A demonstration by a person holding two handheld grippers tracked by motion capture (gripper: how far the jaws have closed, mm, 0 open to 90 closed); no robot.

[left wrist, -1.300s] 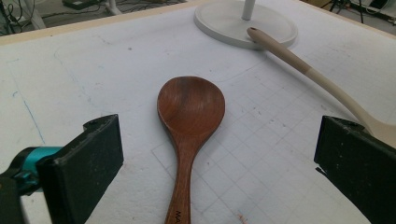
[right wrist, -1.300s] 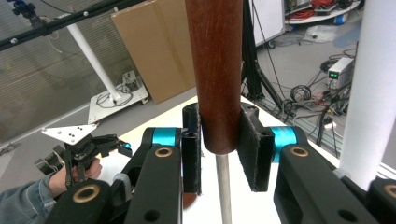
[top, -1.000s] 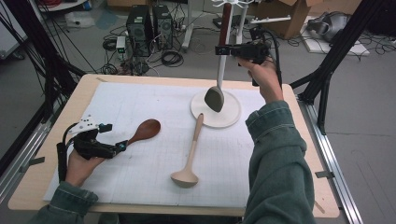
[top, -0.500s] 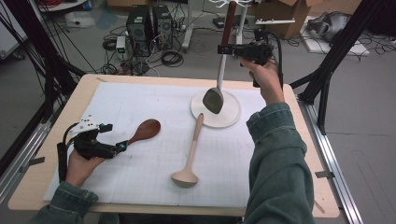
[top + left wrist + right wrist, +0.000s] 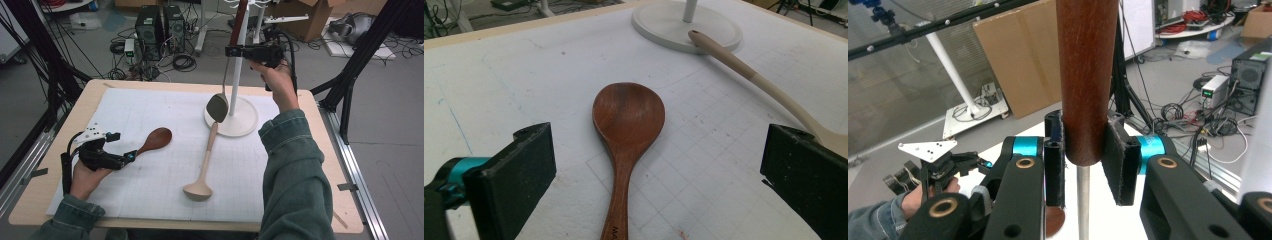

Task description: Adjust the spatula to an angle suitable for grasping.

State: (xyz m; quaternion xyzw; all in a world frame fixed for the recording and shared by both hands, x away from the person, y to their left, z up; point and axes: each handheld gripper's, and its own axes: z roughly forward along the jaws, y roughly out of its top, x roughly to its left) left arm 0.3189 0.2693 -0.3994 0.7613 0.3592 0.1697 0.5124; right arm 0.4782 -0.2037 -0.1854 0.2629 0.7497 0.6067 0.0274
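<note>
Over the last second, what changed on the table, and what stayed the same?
The right gripper has just been closing its jaws on the brown wooden handle of the hanging spatula, which sits between the pads, and has shifted slightly. The left gripper stayed open around the brown wooden spoon. The beige ladle, the white stand and its base kept their places.

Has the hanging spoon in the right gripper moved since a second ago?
Yes, slightly: the spoon hangs a little higher against the white stand, its bowl left of the pole.
</note>
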